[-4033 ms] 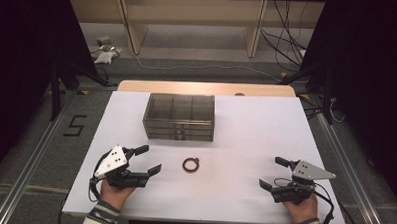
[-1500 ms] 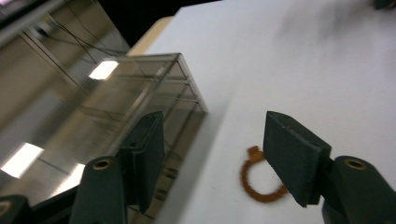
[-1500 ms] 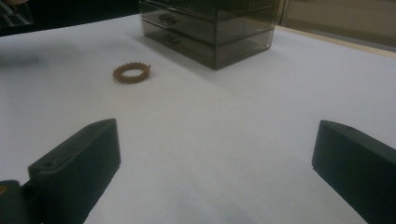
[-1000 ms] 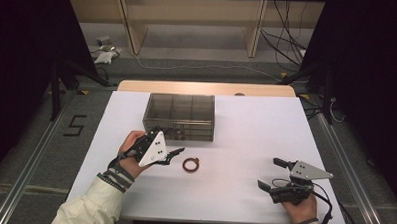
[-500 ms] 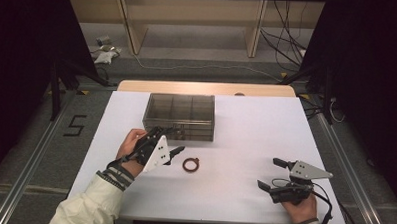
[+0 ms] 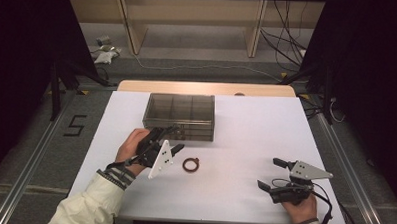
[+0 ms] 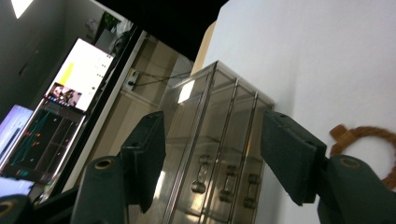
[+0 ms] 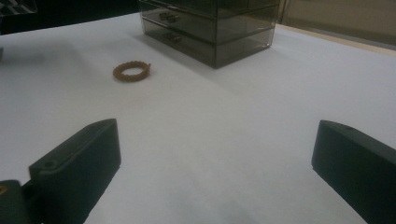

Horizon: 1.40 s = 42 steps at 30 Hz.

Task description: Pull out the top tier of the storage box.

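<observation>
A lab or recording studio, not a home. A white worktop stands on a grey floor between black curtains at left and right. Metal rails run along the floor, with a taped number five at the left. Loose cables trail by plain wooden shelving at the far side. Lit computer monitors glow nearby.

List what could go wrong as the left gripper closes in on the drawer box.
1. The left gripper is rolled on its side with jaws open before the drawer box; the small drawer handles could slip between the pads.
2. The light box might slide on the smooth table when pulled, since the right gripper rests far away.
3. The bracelet lies beside the left hand and could get knocked.
</observation>
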Each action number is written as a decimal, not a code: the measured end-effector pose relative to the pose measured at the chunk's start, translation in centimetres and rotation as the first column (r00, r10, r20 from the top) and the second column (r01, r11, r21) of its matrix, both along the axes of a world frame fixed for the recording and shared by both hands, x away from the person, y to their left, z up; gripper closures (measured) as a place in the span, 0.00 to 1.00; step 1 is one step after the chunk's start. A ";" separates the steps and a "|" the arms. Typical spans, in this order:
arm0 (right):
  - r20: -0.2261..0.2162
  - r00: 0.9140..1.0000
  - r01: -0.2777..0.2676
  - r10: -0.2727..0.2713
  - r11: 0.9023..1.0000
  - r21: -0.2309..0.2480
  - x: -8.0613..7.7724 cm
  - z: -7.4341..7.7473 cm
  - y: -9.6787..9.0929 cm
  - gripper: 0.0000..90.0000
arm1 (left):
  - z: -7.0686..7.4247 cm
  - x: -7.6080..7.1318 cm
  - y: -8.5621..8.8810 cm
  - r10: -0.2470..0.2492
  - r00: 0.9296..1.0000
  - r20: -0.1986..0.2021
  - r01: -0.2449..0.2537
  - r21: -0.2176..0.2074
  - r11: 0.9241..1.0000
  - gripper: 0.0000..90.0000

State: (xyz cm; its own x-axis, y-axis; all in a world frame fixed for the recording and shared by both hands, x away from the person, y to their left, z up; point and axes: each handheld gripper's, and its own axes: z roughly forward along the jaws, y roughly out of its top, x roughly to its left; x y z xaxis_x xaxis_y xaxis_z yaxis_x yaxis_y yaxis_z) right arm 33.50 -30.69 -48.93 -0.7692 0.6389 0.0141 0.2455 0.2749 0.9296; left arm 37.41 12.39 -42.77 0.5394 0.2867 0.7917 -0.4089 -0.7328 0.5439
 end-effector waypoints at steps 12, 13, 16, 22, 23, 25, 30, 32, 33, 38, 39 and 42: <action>0.003 1.000 -0.002 0.002 1.000 -0.001 0.0 0.0 0.0 0.03 | -1.0 0.6 -0.3 0.056 0.997 0.049 -0.060 0.078 0.995 0.45; 0.002 1.000 -0.002 0.002 1.000 -0.003 0.0 0.0 0.0 0.03 | -1.1 0.7 -0.2 0.061 0.997 0.049 -0.065 0.081 0.995 0.46; 0.003 1.000 -0.003 0.003 1.000 -0.003 0.0 0.0 0.0 0.03 | -1.4 1.0 -0.2 0.076 0.995 0.060 -0.081 0.094 0.992 0.46; 0.001 1.000 0.000 0.000 1.000 -0.004 0.0 0.0 0.0 0.03 | -2.0 0.9 -0.6 0.103 0.989 0.109 -0.116 0.121 0.986 0.48; 0.002 1.000 -0.001 0.001 1.000 -0.005 0.0 0.0 0.0 0.03 | -2.1 0.8 -0.7 0.102 0.988 0.115 -0.116 0.123 0.986 0.49; 0.002 1.000 -0.001 0.001 1.000 -0.005 0.0 0.0 0.0 0.03 | -2.2 0.8 -0.8 0.104 0.987 0.122 -0.119 0.129 0.984 0.49; 0.002 1.000 -0.001 0.001 1.000 -0.006 0.0 0.0 0.0 0.03 | -2.6 0.9 -1.0 0.116 0.982 0.147 -0.135 0.129 0.982 0.52; 0.003 1.000 -0.001 0.001 1.000 -0.006 0.0 0.0 0.0 0.03 | -2.8 1.0 -1.0 0.116 0.981 0.158 -0.139 0.137 0.981 0.53; 0.002 1.000 -0.001 0.001 1.000 -0.006 0.0 0.0 0.0 0.03 | -2.8 1.0 -1.0 0.118 0.980 0.162 -0.141 0.140 0.980 0.53; 0.001 1.000 0.000 0.000 1.000 -0.006 -0.1 0.0 0.0 0.03 | -3.2 1.0 -1.0 0.137 0.972 0.194 -0.165 0.139 0.976 0.55; 0.003 1.000 0.000 0.000 1.000 -0.005 -0.1 0.0 0.1 0.03 | -3.3 1.0 -1.0 0.139 0.970 0.199 -0.169 0.141 0.975 0.55; 0.005 1.000 -0.003 0.003 1.000 -0.006 -0.1 0.0 0.0 0.03 | -3.6 1.0 -1.1 0.153 0.961 0.230 -0.190 0.152 0.970 0.56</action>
State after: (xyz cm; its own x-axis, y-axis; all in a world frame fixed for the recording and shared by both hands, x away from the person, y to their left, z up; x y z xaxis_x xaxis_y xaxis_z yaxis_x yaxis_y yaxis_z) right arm 33.44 -30.65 -48.92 -0.7714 0.6364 0.0064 0.2396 0.2812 0.9292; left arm 38.46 11.29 -46.40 0.3052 0.2101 0.9288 -0.3623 -0.8764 0.3173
